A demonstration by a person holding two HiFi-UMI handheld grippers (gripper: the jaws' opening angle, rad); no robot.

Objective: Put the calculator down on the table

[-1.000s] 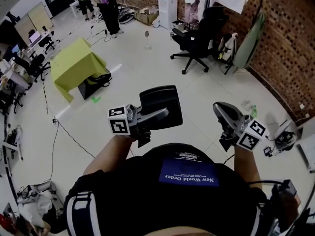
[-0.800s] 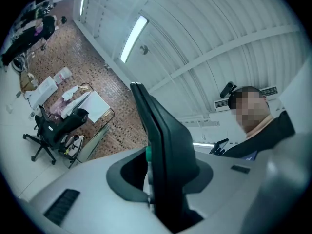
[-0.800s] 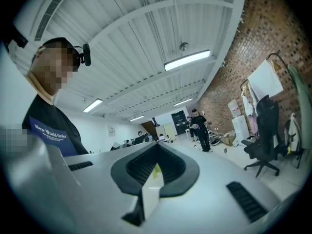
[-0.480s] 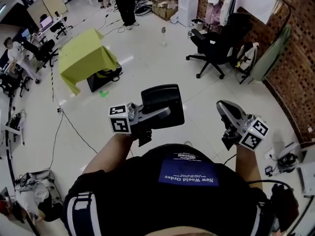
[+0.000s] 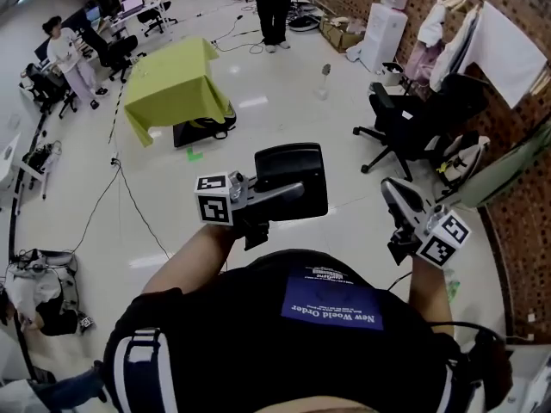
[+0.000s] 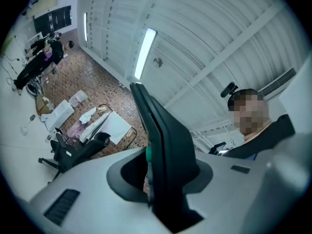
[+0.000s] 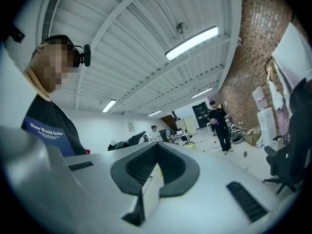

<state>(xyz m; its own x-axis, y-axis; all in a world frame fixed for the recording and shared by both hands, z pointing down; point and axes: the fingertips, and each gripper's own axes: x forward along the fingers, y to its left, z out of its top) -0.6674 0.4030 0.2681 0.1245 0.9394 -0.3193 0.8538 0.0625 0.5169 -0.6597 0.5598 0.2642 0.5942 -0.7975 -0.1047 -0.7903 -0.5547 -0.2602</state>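
1. Table [image 5: 172, 84], draped in a yellow-green cloth. It is seen at the upper left of the head view, well apart from both grippers. It is judged the likely place for the set-down, with its near right corner turned toward the person.
2. Left gripper [image 5: 293, 194]. It is clamped on the calculator, with the pads pressed against both flat faces.
3. Calculator [image 5: 293, 172], a dark flat slab. It is held in the air before the chest, over bare floor [image 5: 284, 84], with no table beneath. It is seen edge-on in the left gripper view. Its long axis appears to run out along the jaws, and one broad face is turned upward. The table lies ahead and to its left.
4. Right gripper [image 5: 390, 188]. Its jaws are closed together on nothing, and it is placed farther from the table, so the left hand is judged the nearer.
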